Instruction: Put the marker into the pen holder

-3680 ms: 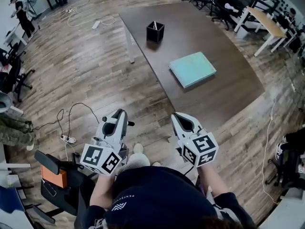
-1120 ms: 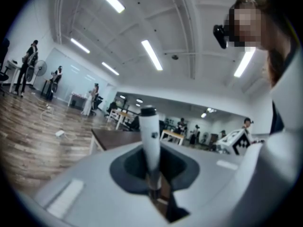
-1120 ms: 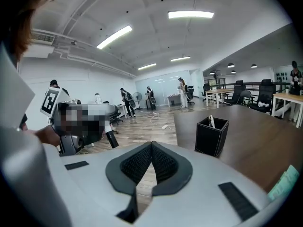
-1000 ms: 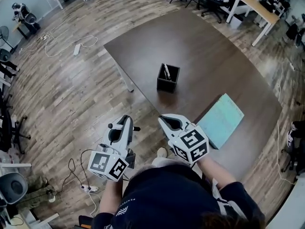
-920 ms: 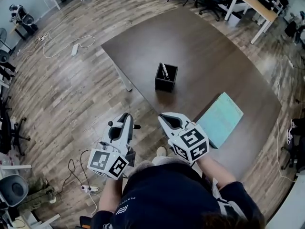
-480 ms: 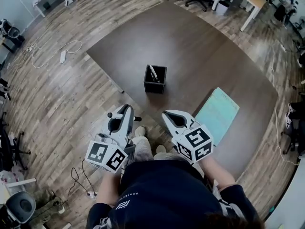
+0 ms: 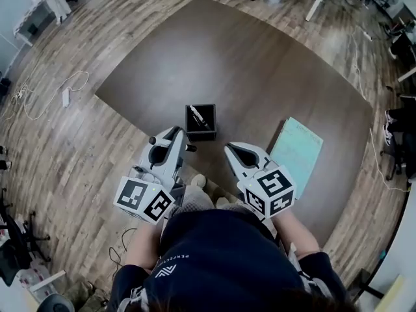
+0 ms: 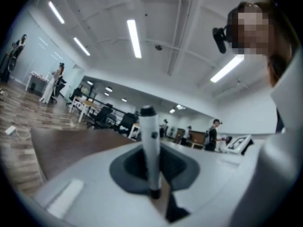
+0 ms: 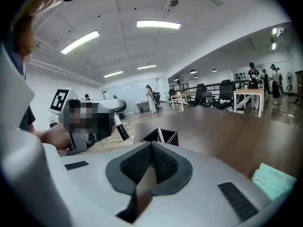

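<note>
A black square pen holder (image 7: pixel 200 121) stands near the front edge of the dark brown table (image 7: pixel 260 64), with a white pen leaning inside it. My left gripper (image 7: pixel 173 137) hovers just short of the holder, shut on a white marker (image 7: pixel 171 145) that lies crosswise between the jaws, its dark ends sticking out each side. The left gripper view shows this marker (image 8: pixel 150 150) standing upright in the closed jaws of that gripper (image 8: pixel 155 195). My right gripper (image 7: pixel 235 151) is shut and empty, right of the holder. The right gripper view shows the holder (image 9: pixel 160 136) ahead of its closed tips (image 9: pixel 147 174).
A teal notebook (image 7: pixel 296 155) lies on the table to the right of my right gripper, also at the lower right as a teal notebook (image 9: pixel 275 181). Wooden floor (image 7: pixel 58 148) with cables lies to the left. Office chairs and desks stand beyond the table.
The person has stepped toward the table. The pen holder now sits just in front of the grippers instead of farther off. Both grippers keep the same hold.
</note>
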### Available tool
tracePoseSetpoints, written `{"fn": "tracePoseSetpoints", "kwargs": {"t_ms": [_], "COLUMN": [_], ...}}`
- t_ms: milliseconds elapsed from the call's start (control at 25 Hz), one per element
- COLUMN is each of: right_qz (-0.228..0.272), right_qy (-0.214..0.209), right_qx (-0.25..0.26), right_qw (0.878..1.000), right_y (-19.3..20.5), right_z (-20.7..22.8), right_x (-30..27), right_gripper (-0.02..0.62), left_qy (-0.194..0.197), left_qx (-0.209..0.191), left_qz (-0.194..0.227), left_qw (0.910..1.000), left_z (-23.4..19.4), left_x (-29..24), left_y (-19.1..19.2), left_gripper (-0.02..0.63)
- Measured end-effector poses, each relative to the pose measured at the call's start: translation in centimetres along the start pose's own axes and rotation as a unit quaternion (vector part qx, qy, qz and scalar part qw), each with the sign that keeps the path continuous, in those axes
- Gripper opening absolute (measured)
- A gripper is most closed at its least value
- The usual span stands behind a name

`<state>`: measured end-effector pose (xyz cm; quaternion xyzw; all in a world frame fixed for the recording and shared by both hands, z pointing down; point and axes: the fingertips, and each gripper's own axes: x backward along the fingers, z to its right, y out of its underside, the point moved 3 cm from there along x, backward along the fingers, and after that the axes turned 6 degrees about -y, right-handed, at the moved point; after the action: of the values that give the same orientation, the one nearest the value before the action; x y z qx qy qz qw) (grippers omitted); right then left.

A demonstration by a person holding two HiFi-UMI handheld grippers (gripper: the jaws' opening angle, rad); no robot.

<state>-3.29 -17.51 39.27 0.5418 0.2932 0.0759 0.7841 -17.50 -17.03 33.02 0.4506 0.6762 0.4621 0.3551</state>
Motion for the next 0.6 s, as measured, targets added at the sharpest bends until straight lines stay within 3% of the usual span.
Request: {"fn": "tracePoseSetpoints", "kwargs": {"t_ms": [160,600], "right_qz": [-0.004,-0.011], "right_qy": [0.027,0.073], "right_qx": [-0.014,-0.039], "right_qw": [1.0,0.997], "right_y": [-0.1,-0.5], "right_z": [1.2,3.1], "right_x": [-1.1,-2.8], "right_gripper": [0.002,0.002], "left_qy": [0.031,0.059], "left_qx": [-0.002,-0.015], "left_qz": [-0.016,-0.042], "left_qw": [0.9994,0.9972], "left_z": [-0.7,-3.4], "left_x": [-2.2,-6.0], "left_y": [-0.1,0.2], "left_gripper": [0.034,0.034]}}
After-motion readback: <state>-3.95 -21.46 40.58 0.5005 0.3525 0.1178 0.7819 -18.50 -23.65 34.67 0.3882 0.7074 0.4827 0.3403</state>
